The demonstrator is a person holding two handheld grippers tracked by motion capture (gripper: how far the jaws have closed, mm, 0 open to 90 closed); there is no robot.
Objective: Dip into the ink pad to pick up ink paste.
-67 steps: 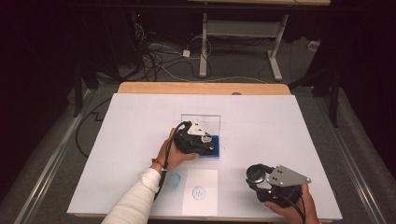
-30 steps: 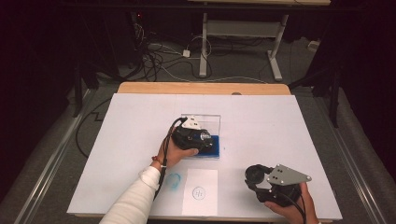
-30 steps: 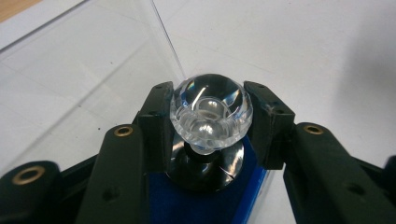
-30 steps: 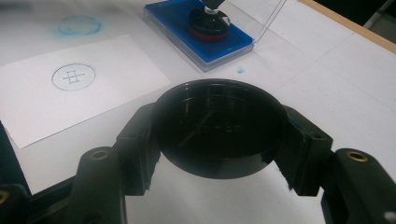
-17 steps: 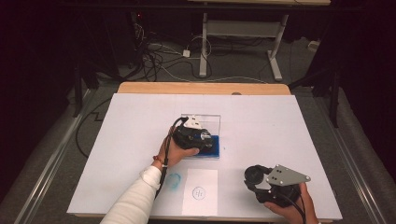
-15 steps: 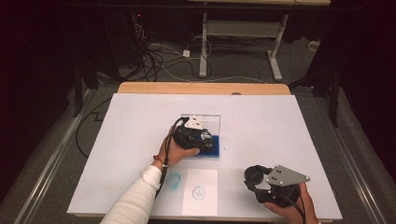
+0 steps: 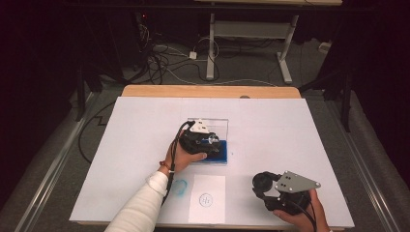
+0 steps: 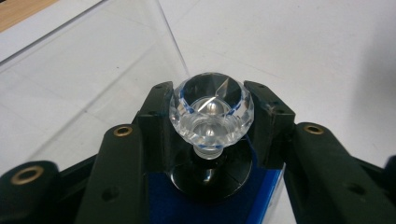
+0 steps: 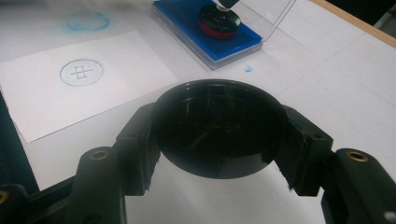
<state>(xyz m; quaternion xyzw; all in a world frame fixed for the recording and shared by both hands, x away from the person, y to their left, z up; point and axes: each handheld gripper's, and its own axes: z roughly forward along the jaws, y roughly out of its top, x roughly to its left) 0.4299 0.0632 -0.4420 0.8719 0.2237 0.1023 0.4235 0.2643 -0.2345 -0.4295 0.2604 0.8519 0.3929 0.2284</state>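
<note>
Stamp upright on ink pad, knob clamped in left hand-held gripper; paper nearer person. Right hand-held gripper clamps black cap.

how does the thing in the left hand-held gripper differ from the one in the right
The knob is clear faceted crystal; the cap is plain glossy black. The knob sits on a stamp standing on the blue pad; the cap is off by itself near the table's front edge. Both are round, each clamped between jaws.
</note>
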